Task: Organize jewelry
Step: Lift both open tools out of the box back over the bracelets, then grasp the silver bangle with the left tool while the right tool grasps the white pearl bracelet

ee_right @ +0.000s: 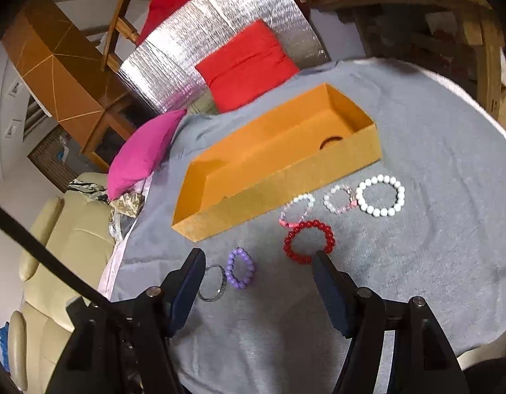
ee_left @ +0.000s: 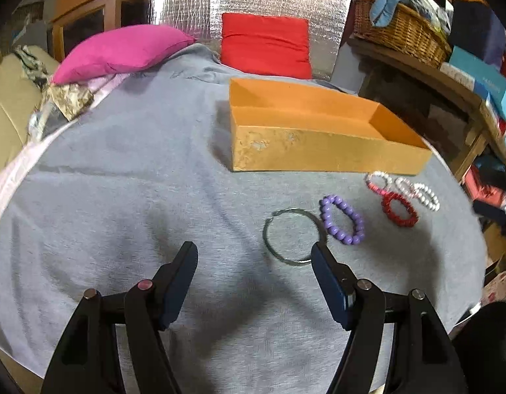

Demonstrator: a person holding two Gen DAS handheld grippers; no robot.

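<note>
The bracelets are laid out singly on the grey cloth of the surface, at five o'clock of the orange box, so each can be lifted alone. One dark bracelet already lies inside. Both left tongs and right tongs are held wide apart and empty. The silver bangle sits just ahead of the left; the red bracelet lies at one o'clock of the right, the purple bracelet between.
</note>
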